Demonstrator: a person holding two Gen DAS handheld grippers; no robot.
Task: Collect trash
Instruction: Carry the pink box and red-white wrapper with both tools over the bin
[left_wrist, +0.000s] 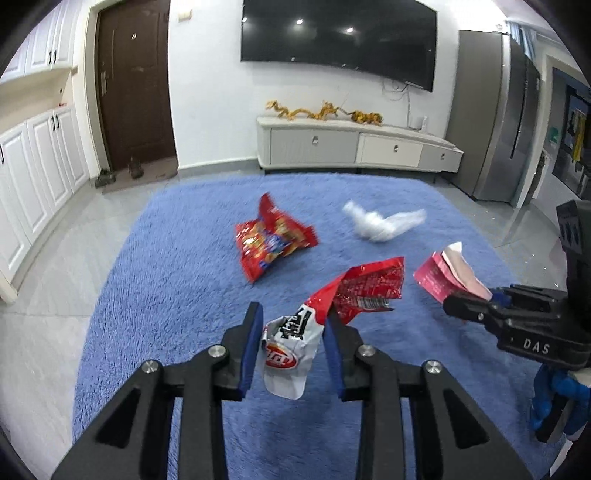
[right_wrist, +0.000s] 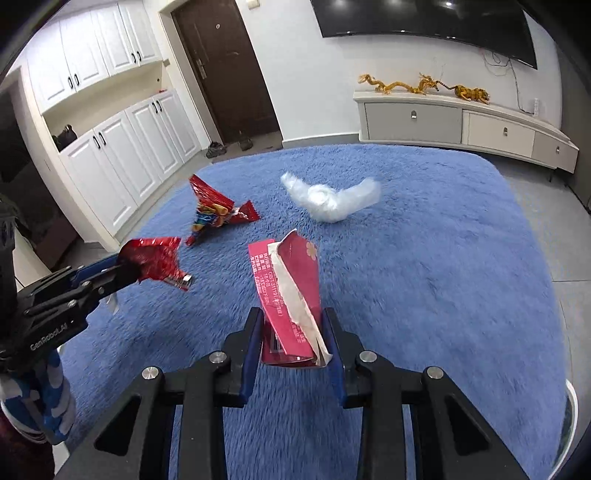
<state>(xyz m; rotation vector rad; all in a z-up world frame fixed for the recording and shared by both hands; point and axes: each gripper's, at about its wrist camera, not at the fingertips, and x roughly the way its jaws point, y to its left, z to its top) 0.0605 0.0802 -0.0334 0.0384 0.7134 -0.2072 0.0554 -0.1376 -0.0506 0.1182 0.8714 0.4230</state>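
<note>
My left gripper (left_wrist: 293, 317) is shut on a crumpled red-and-white wrapper (left_wrist: 369, 291), held above the blue rug (left_wrist: 166, 266). From the right wrist view the same left gripper (right_wrist: 129, 271) comes in from the left with the red wrapper (right_wrist: 155, 258) in its tips. My right gripper (right_wrist: 292, 321) is shut on a torn pink packet (right_wrist: 295, 266), also lifted off the rug (right_wrist: 443, 277). In the left wrist view the right gripper (left_wrist: 456, 301) shows at the right with the pink packet (left_wrist: 439, 275). A red snack bag (left_wrist: 273, 240) (right_wrist: 214, 214) and a crumpled clear plastic bag (left_wrist: 380, 225) (right_wrist: 328, 199) lie on the rug.
A low white TV cabinet (left_wrist: 354, 144) with golden dragon figures stands against the far wall under a wall TV. White cupboards (right_wrist: 122, 155) and a brown door (left_wrist: 133, 81) are at the left, with shoes by the door. A steel fridge (left_wrist: 509, 118) is at the right. Grey tile floor surrounds the rug.
</note>
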